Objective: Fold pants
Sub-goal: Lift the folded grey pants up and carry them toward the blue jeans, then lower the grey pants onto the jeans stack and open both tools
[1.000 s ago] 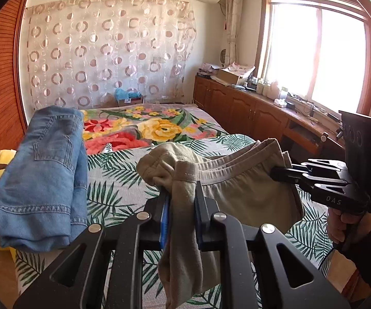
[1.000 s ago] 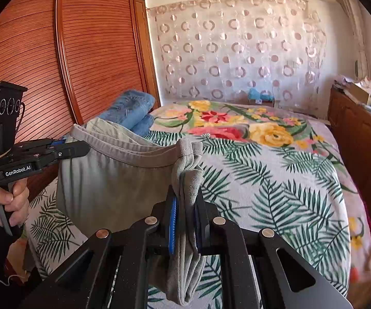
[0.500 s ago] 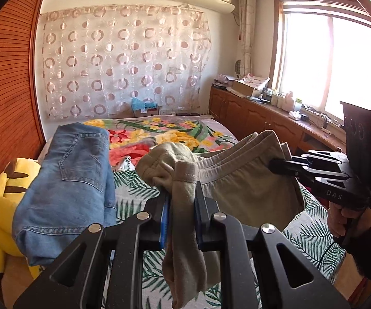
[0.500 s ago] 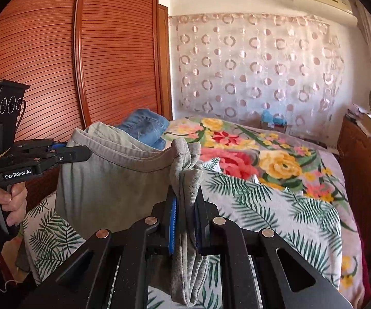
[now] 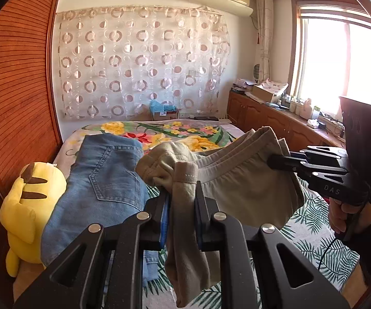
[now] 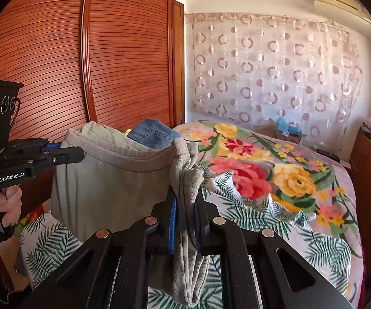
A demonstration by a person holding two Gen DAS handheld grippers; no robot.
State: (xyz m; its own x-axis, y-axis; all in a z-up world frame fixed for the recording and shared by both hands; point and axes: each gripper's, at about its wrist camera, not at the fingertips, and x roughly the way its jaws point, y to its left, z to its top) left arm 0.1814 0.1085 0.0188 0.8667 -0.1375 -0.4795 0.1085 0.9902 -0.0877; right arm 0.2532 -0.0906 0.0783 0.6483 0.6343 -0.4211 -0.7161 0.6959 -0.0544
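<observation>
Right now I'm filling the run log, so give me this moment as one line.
step: lift | left gripper: shut on khaki pants | right gripper: shut on khaki pants | pants: stretched above bed | jeans: folded, on bed

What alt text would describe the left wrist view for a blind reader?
The left gripper and right gripper hold grey-green pants stretched above a floral bed. Folded jeans and a yellow plush toy lie at the left.

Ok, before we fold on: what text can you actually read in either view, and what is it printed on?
"GenRobot.AI": white print on the side of the left gripper, seen in the right wrist view.
"DAS": faint letters on the side of the right gripper, seen in the left wrist view.
Labels on the cardboard box by the curtain: too small to read.
</observation>
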